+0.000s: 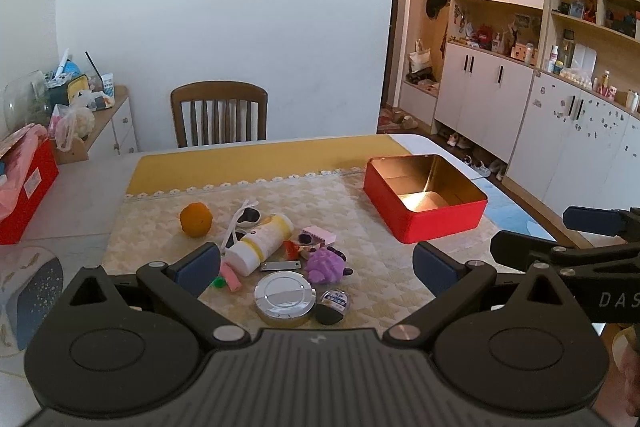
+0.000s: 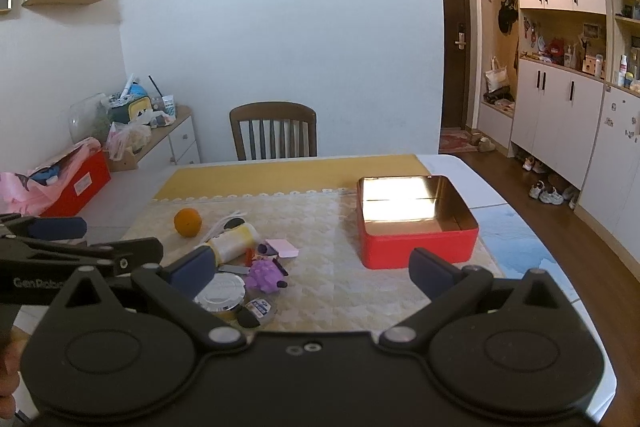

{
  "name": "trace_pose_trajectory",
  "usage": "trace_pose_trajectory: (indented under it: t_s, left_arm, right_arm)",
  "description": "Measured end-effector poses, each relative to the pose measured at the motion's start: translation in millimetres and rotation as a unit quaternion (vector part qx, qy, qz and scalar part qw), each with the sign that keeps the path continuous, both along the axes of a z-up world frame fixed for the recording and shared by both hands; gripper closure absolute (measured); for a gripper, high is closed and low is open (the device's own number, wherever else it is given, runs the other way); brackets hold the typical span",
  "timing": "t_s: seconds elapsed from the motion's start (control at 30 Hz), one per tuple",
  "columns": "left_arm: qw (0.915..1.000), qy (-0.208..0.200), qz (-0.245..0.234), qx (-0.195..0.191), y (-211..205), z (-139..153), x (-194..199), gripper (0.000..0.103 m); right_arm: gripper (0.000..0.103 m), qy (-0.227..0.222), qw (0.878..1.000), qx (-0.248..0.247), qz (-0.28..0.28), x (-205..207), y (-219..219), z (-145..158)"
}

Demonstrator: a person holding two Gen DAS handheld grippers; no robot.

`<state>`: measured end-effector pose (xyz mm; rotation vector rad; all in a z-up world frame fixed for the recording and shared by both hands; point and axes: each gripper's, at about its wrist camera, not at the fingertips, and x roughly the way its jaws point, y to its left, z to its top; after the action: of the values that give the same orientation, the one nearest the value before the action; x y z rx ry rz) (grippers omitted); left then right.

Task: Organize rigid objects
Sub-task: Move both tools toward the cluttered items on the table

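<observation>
A red tin box (image 1: 436,223) (image 2: 416,243) stands open and empty on the table's right. Left of it lies a heap: an orange (image 1: 195,219) (image 2: 187,222), a white and yellow bottle (image 1: 260,243) (image 2: 232,241), white sunglasses (image 1: 244,217), a pink pad (image 1: 319,235) (image 2: 282,247), a purple toy (image 1: 324,265) (image 2: 264,275), a round silver tin (image 1: 285,299) (image 2: 221,291), and a small round case (image 1: 337,301) (image 2: 262,308). My left gripper (image 1: 316,267) is open above the heap. My right gripper (image 2: 312,269) is open, between heap and box.
A wooden chair (image 1: 219,115) (image 2: 274,131) stands at the table's far side. A cluttered side cabinet (image 1: 92,107) and a red box (image 1: 24,195) are at the left. Cupboards (image 1: 560,99) line the right wall. The table has a cream mat (image 1: 352,203) and yellow runner.
</observation>
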<state>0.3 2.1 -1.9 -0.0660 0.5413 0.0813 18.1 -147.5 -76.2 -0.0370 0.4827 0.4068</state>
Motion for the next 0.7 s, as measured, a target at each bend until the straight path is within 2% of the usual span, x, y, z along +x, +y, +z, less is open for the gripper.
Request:
trace_pose_trajectory:
  t_s: [0.7]
  left_arm:
    - [0.9995,-0.023,0.019,-0.004,13,8,-4,0.0]
  right_arm:
    - [0.0,0.002,1.0,-0.001,0.019,8,12,0]
